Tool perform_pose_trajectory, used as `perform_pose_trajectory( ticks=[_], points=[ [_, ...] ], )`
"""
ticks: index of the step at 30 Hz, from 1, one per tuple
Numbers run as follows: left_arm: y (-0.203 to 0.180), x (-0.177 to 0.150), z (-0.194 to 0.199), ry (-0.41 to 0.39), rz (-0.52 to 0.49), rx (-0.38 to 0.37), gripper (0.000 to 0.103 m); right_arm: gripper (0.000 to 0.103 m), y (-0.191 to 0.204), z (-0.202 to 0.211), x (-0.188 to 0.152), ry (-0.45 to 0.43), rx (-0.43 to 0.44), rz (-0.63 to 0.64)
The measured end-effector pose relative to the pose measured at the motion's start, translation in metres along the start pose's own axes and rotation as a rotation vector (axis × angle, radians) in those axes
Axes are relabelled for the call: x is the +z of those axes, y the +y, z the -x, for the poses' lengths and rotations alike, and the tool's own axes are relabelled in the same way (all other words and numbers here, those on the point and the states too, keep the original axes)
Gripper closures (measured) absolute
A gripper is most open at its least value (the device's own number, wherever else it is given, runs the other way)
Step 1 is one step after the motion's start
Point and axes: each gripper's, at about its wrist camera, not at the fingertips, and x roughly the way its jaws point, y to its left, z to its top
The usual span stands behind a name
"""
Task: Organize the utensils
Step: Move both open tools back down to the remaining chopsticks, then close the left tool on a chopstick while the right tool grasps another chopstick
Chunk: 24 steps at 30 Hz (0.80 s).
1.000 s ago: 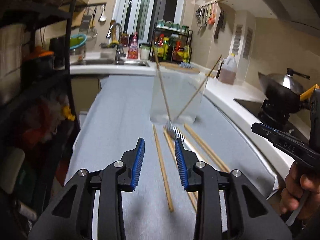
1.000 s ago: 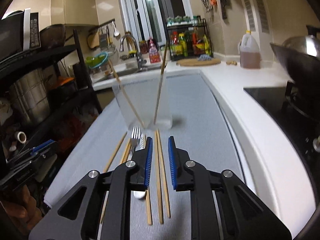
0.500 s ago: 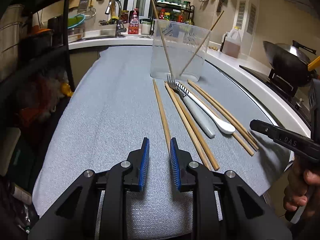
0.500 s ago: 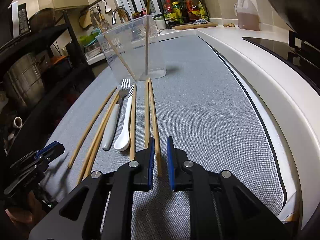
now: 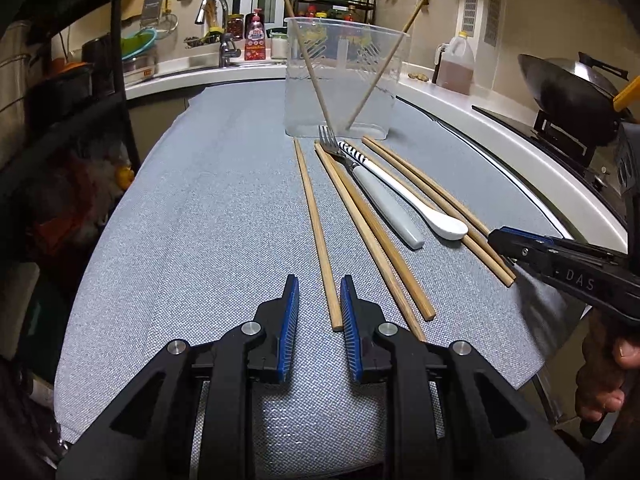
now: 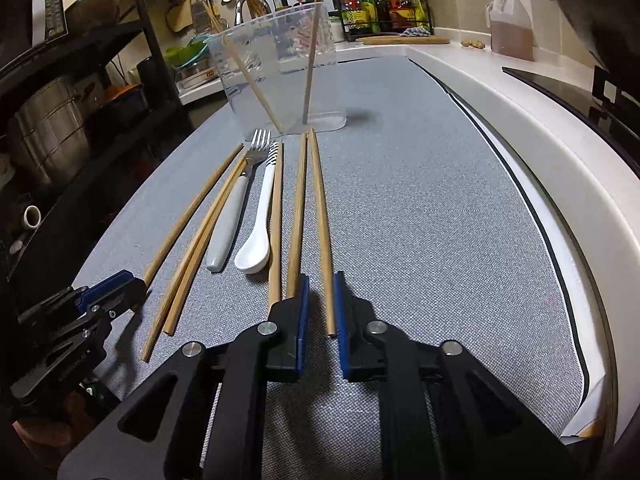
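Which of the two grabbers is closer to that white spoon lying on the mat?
Right. The right gripper sits by the chopsticks just beside the white spoon; the left gripper is at the far chopstick, beyond the fork.

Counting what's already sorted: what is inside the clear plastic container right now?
Inside the clear plastic container stand two wooden chopsticks, leaning apart and crossing near the bottom. Nothing else shows through its walls; the fork's tines hide a little of the base in front.

"DAS" (white) on right tool (image 5: 496,240)
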Motion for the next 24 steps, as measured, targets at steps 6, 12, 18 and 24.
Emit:
perform_pose_trajectory(
  ticks=[6, 12, 18, 24],
  points=[
    [-0.002, 0.000, 0.001, 0.001, -0.018, 0.014, 0.096, 0.098, 0.000, 0.002, -0.002, 0.000, -0.021, 0.006],
    [0.006, -0.002, 0.005, 0.010, 0.011, 0.019, 0.097, 0.098, -0.003, 0.009, -0.005, 0.002, -0.091, -0.030],
    [0.005, -0.002, 0.004, 0.003, 0.011, 0.017, 0.096, 0.097, -0.011, 0.014, -0.010, -0.016, -0.137, -0.066],
    [0.005, -0.003, 0.002, -0.007, 0.013, 0.019, 0.096, 0.096, -0.007, 0.014, -0.013, -0.027, -0.146, -0.053]
  ],
)
